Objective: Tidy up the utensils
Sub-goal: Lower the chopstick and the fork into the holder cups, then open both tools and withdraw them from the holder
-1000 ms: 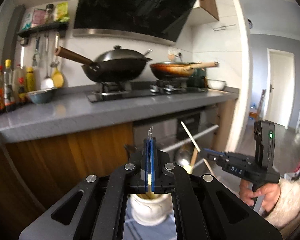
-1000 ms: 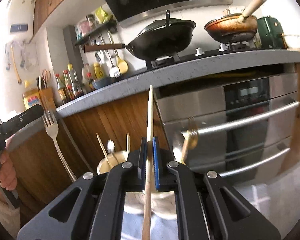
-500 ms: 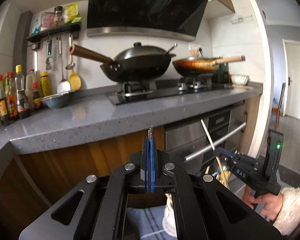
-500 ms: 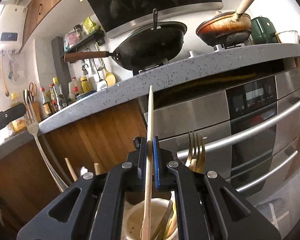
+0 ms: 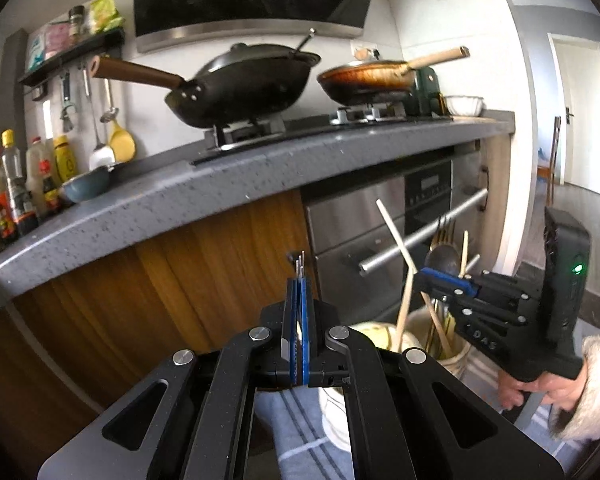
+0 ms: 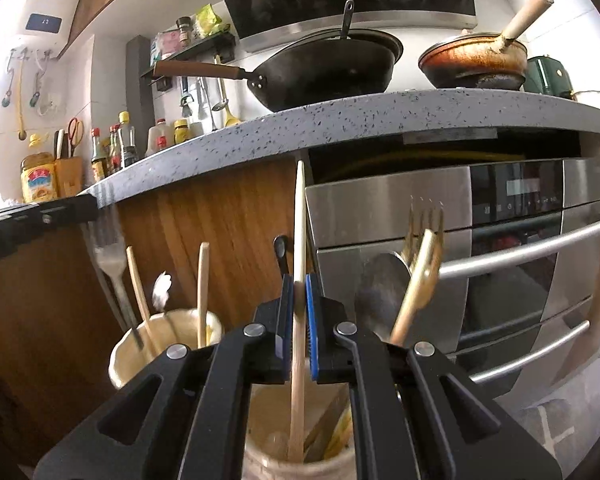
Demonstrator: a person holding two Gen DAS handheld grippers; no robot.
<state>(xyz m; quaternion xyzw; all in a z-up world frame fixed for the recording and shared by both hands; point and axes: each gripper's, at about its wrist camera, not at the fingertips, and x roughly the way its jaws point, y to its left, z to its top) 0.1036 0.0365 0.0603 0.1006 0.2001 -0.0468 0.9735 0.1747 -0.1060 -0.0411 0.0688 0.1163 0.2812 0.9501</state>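
Two cream ceramic utensil holders are standing low in front of a kitchen counter, on a blue-grey striped cloth (image 5: 300,412). The grey speckled counter (image 6: 340,120) is carrying a black wok (image 6: 332,68) and a rust-brown frying pan (image 6: 472,60), and below it a stainless oven (image 6: 500,240) is showing a dark panel whose small markings are too fine to read. In the right wrist view the nearer holder (image 6: 268,440) is sitting directly under the right gripper (image 6: 299,300), and the farther holder (image 6: 160,344) is standing to the left of it, holding wooden chopsticks and a white-tipped utensil. The right gripper is clamping narrowly on a pale wooden chopstick (image 6: 299,220), which is standing nearly upright with its lower end inside the nearer holder, beside a grey spoon (image 6: 380,292) and a gold fork (image 6: 420,248). The left gripper (image 5: 299,300) is pinching a silver fork (image 6: 112,256), whose tines are poking above the blue pads and whose handle is reaching down into the farther holder. In the left wrist view the letters "DAS" are showing on the side of the right gripper, and a green light (image 5: 579,269) is glowing on its handle.
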